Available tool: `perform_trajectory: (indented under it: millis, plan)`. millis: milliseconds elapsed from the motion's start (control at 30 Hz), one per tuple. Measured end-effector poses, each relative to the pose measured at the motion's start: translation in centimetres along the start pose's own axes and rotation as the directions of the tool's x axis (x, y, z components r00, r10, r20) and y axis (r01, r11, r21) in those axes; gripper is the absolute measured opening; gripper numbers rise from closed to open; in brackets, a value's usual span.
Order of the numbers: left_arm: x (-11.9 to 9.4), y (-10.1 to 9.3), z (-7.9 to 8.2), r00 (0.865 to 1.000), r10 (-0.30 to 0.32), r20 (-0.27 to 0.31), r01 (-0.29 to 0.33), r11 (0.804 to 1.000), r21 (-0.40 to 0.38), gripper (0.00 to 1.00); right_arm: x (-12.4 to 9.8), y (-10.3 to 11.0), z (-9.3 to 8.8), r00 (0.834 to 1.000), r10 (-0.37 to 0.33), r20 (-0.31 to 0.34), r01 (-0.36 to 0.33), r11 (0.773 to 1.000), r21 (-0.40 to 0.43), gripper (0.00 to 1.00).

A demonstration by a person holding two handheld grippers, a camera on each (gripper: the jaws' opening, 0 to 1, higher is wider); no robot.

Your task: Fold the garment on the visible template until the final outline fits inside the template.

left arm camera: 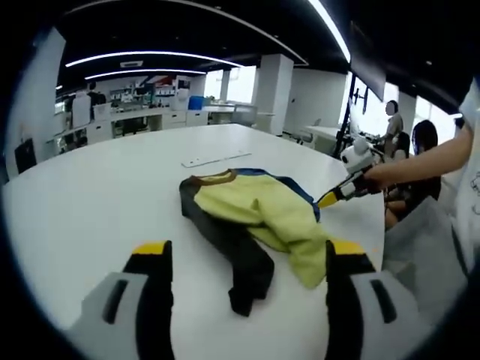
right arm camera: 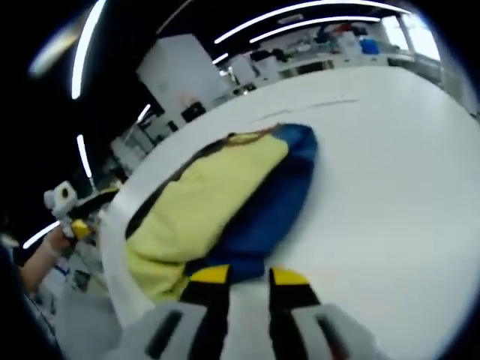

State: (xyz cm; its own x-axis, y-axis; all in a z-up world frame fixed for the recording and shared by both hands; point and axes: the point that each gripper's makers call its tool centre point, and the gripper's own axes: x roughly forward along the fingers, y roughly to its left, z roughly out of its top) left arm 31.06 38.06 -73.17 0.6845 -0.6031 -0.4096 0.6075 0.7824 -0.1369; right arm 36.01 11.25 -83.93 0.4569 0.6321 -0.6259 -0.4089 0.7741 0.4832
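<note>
A garment (left arm camera: 255,214) lies crumpled on the white table (left arm camera: 90,195), yellow on top with a black sleeve trailing toward me and a blue edge at its far side. My left gripper (left arm camera: 247,251) hovers just short of it, jaws wide open and holding nothing. My right gripper (left arm camera: 337,193) reaches in from the right, held by a hand, with its tip at the blue edge. In the right gripper view the garment (right arm camera: 225,202) runs away from my right gripper (right arm camera: 249,276). Those jaws stand a narrow gap apart, the blue hem just at their tips.
A thin pale strip (left arm camera: 214,159) lies flat on the table beyond the garment. The table's edge (left arm camera: 375,247) runs close on the right, and two people sit past it. Desks and pillars fill the far room. Bare tabletop (right arm camera: 390,165) stretches beside the garment.
</note>
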Motion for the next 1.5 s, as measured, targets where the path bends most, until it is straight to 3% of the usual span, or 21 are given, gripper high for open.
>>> perform_trajectory:
  millis: [100,267,433,633,900,1233,1500]
  plan:
    - [0.0,0.0,0.0,1.0,0.002,-0.003,-0.002,1.0,-0.002,0.81,-0.2,0.1,0.1,1.0,-0.007,0.014,0.006,1.0,0.003,0.0]
    - [0.1,-0.1,-0.1,1.0,0.0,-0.004,0.0,1.0,-0.007,0.8,-0.7,1.0,1.1,0.999,0.013,0.052,-0.015,0.999,0.04,0.0]
    - [0.3,-0.4,-0.2,1.0,-0.007,-0.006,0.007,1.0,-0.004,0.8,-1.5,2.2,3.4,0.991,0.057,0.121,-0.066,0.995,0.076,0.0]
    - [0.6,-0.8,-0.2,1.0,-0.011,-0.005,0.011,1.0,-0.008,0.79,-1.6,4.9,5.1,0.986,0.095,0.134,-0.097,0.995,0.011,0.0]
    - [0.4,-0.6,-0.5,1.0,-0.007,-0.002,0.007,1.0,-0.02,0.78,0.6,7.3,6.4,0.988,0.118,0.101,-0.108,0.99,-0.092,0.0]
    - [-0.1,-0.4,-1.1,1.0,0.005,-0.007,-0.005,0.999,-0.035,0.78,3.5,10.1,4.8,0.995,0.097,0.032,-0.089,0.977,-0.193,0.0]
    - [0.1,-0.5,-1.9,1.0,0.005,-0.011,-0.005,0.999,-0.05,0.78,4.7,10.8,2.0,0.995,0.059,-0.083,-0.085,0.935,-0.346,0.0]
